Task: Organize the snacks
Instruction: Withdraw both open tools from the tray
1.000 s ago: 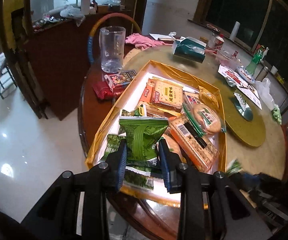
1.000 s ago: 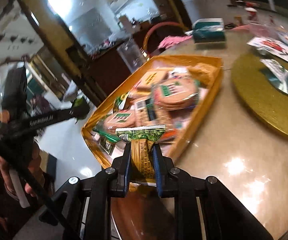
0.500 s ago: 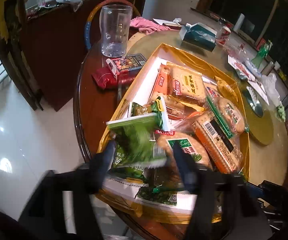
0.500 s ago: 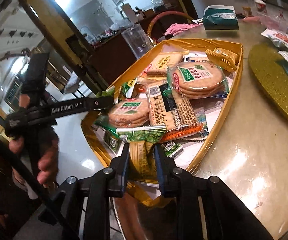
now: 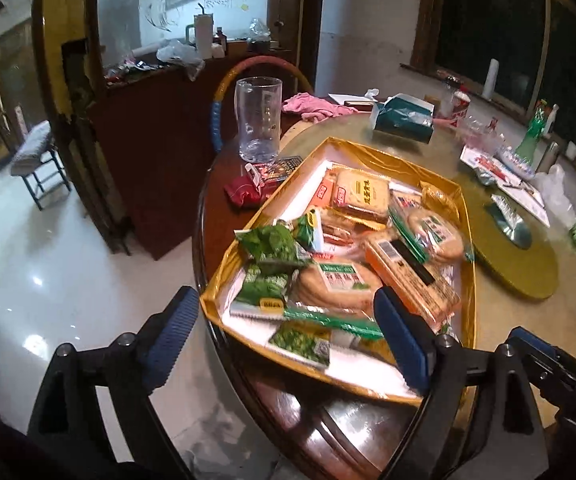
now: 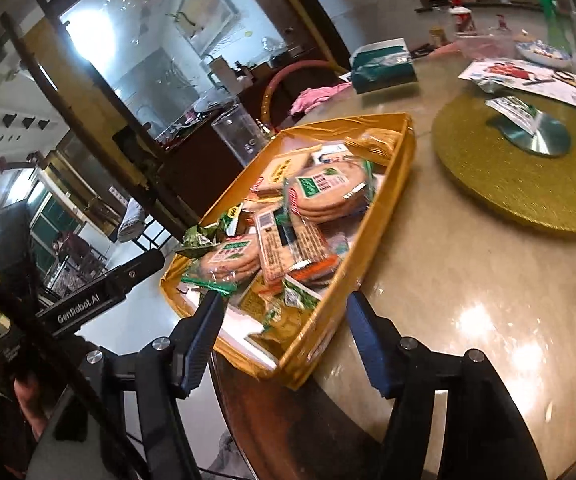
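Left hand-held gripper (image 5: 284,336) and right hand-held gripper (image 6: 284,332) both spread wide, empty, at gold tray (image 5: 383,156) near edge; green, orange snack packs (image 5: 407,276) piled inside.

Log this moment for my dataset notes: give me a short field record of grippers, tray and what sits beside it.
left gripper: open, holding nothing
right gripper: open, holding nothing
gold tray: on the round table, near its edge
tray contents: green snack packets, round biscuit packs, orange cracker pack
outside tray: glass mug, red packets, teal tissue box, gold turntable
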Demonstrator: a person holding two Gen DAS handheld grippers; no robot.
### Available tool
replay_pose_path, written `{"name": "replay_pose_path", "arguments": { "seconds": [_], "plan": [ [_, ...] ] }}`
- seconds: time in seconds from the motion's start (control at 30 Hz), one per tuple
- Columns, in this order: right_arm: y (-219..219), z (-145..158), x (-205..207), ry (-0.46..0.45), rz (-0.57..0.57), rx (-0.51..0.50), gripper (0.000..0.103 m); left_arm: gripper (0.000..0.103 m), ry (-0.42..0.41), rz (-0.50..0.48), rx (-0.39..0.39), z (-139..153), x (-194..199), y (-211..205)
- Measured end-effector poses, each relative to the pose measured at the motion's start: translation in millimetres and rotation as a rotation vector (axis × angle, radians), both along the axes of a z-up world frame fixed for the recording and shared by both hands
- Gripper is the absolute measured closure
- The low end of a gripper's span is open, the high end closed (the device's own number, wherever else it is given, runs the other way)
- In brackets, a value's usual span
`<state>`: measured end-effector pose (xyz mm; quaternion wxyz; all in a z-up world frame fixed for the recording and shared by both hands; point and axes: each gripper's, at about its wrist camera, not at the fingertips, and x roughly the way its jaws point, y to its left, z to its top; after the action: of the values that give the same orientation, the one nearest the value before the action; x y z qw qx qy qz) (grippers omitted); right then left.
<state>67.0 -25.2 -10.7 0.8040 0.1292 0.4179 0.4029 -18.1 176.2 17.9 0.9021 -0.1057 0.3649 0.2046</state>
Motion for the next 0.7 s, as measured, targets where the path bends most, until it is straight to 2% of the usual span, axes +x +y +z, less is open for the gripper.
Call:
{"name": "replay_pose_path", "arguments": {
  "seconds": [0.13, 0.3, 0.47, 0.7],
  "plan": [
    [-2, 4, -11, -0.034, -0.035, -0.028, 0.039, 0.014, -0.019, 0.037, 0.044, 8, -6, -19],
    [-9, 5, -25, -0.052, -0.044, -0.043, 0.039, 0.012, -0.019, 0.007, 0.047, 19, -17, -46],
    [-20, 2, -33, -0.037, -0.063, -0.032, 0.038, 0.011, 0.021, 0.015, 0.139, 25, -27, -71],
    [-29, 7, -42, -0.045, -0.093, -0.028, 0.038, 0.011, 0.07, 0.0, 0.196, 23, -41, -87]
  ]
}}
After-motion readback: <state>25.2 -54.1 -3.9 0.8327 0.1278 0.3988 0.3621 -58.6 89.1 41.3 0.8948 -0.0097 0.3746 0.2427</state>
